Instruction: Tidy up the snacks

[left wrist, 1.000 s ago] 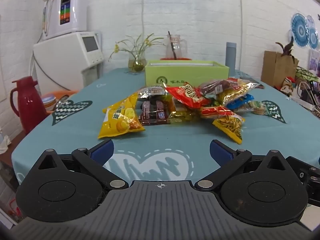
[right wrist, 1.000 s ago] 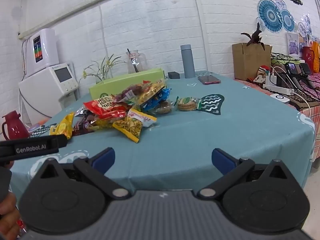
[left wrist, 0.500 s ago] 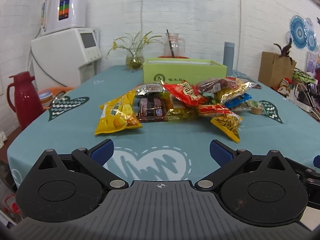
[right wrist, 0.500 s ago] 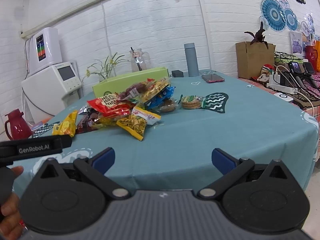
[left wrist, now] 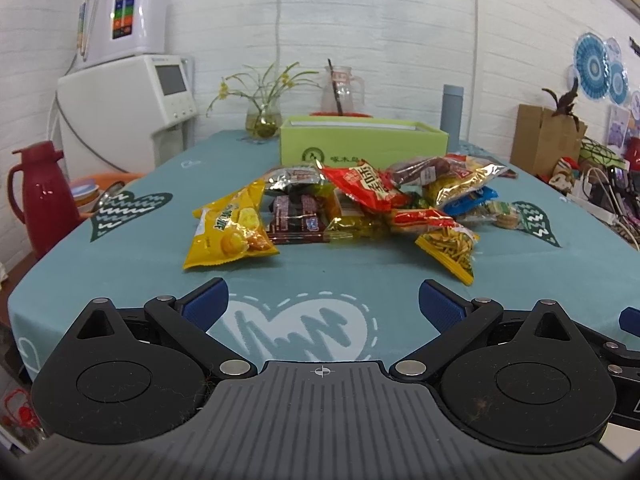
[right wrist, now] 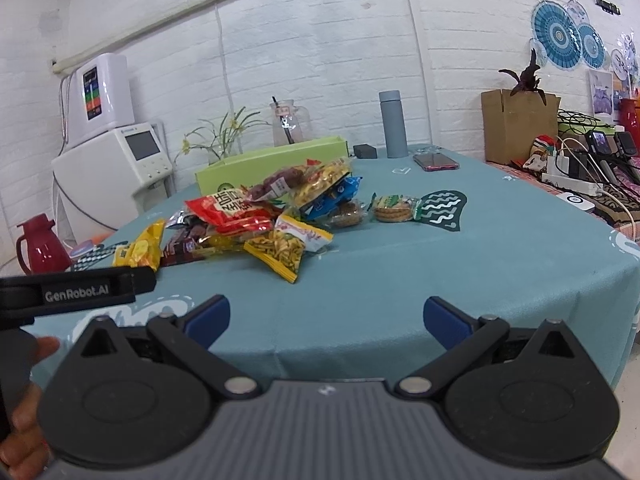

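The table [left wrist: 132, 256] wore a teal cloth with white and dark heart shapes. A heap of snack bags [left wrist: 360, 204] lay in the middle of it. At the heap's 8 o'clock sat a yellow chip bag [left wrist: 228, 232], touching a dark brown pack [left wrist: 294, 218]. At 5 o'clock lay a bag of yellow sticks [left wrist: 450, 244]. At 3 o'clock were two packs of round biscuits [right wrist: 392, 208]. At 12 o'clock, just behind the heap, stood a green box [left wrist: 362, 144]. Further back stood a vase of flowers [left wrist: 262, 118], a glass jug [left wrist: 340, 92] and a grey bottle [right wrist: 393, 124], with a phone [right wrist: 435, 161] lying flat near the bottle.
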Motion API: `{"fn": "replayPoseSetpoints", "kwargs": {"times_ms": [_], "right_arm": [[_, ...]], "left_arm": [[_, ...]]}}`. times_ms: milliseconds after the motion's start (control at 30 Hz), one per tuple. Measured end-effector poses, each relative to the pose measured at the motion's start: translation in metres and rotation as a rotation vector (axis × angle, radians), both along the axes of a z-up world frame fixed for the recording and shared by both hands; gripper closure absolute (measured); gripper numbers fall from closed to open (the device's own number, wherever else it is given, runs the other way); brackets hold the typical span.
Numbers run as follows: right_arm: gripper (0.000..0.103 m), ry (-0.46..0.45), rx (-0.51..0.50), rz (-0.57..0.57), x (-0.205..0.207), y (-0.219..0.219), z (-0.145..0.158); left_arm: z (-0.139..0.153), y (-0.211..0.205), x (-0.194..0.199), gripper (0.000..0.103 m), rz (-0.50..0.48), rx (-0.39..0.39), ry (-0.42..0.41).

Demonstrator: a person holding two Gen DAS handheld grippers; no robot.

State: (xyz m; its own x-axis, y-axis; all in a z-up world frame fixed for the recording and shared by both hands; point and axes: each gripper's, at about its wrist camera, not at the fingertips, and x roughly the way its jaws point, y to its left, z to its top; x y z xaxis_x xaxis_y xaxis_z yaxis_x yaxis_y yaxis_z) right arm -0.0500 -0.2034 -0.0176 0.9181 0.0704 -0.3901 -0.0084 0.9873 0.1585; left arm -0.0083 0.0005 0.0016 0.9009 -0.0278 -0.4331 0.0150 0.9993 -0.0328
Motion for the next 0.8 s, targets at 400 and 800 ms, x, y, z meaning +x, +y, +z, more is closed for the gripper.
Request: {"fn": "replayPoseSetpoints", "kwargs": {"times_ms": [400,800], "right_arm": [[0.0,-0.067,0.012,0.007,0.007,-0.017,-0.009],[0.0,0.082,0.006,-0.042,0.058,-0.03,-0.028]], "left_arm": [[-0.016,0.003,0.039,0.011,0.007,-0.014,0.106],[-0.037,-0.012,0.064,0.01,-0.051,0.044,0.223]]}}
